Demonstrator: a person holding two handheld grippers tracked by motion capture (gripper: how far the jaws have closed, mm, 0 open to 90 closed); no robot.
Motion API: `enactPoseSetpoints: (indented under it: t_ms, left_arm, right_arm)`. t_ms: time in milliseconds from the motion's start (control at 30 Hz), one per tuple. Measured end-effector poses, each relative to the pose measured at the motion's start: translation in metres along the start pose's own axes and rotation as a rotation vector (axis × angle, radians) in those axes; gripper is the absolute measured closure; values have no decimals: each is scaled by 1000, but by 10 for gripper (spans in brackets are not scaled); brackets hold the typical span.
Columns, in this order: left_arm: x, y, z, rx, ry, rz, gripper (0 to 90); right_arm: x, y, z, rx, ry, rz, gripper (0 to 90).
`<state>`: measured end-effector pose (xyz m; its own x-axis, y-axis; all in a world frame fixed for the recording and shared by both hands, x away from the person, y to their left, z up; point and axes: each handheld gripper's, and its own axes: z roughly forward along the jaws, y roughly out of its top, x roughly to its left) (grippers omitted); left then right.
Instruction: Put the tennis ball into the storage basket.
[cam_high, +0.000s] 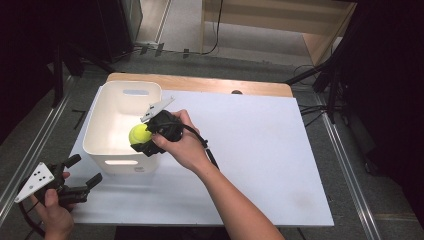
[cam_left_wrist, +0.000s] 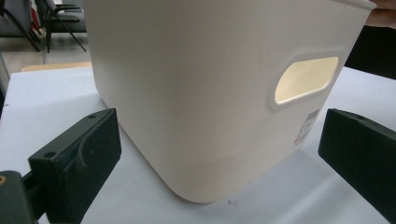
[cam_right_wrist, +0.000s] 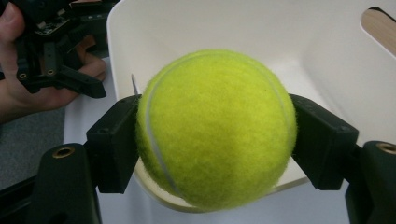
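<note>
A yellow-green tennis ball (cam_high: 138, 134) (cam_right_wrist: 215, 128) is clamped between the jaws of my right gripper (cam_high: 142, 140) (cam_right_wrist: 215, 140), held over the near right rim of a white plastic bin (cam_high: 117, 112) (cam_right_wrist: 196, 32). The bin (cam_left_wrist: 196, 88) has cut-out handles at both ends and its inside looks bare. My left gripper (cam_high: 82, 172) (cam_left_wrist: 219, 154) is open near the table's front left corner, its jaws spread wide and pointing at the bin's near wall, a short way from it.
A white sheet (cam_high: 260, 150) covers most of the wooden table (cam_high: 200, 84). Metal rails run along both sides of the table on the grey floor. Chairs (cam_left_wrist: 51, 18) stand beyond the table in the left gripper view.
</note>
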<state>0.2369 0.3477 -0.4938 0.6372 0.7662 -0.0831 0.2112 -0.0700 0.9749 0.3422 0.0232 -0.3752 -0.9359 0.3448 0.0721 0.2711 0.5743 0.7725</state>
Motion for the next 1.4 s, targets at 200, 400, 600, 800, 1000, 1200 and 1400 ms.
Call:
enactPoseSetpoints:
  t_ms: [200,400,600,800,1000,1200,1400]
  left_arm:
    - [0,0,0,0,-1,-2,0]
    - [0,0,0,0,-1,-1,0]
    - [0,0,0,6,1,4,0]
    - [1,0,1,3,3,-1,0]
    - [1,0,1,3,7,-4,0]
    - [0,0,1,6,11,-1,0]
    - [0,0,2,8,9,1,0]
  right_arm:
    - [2,1,2,32,17,-8,186]
    - [1,0,-5,27,12,-8,75]
    - [-1,-7,-20,-16,-17,-9,10]
    - [0,-23,-35,-64,-60,5,0]
    - [-3,-40,-44,-75,-88,32,0]
    - [-5,-54,-54,-97,-113,43,0]
    - [-6,-72,-65,-113,-142,65,0]
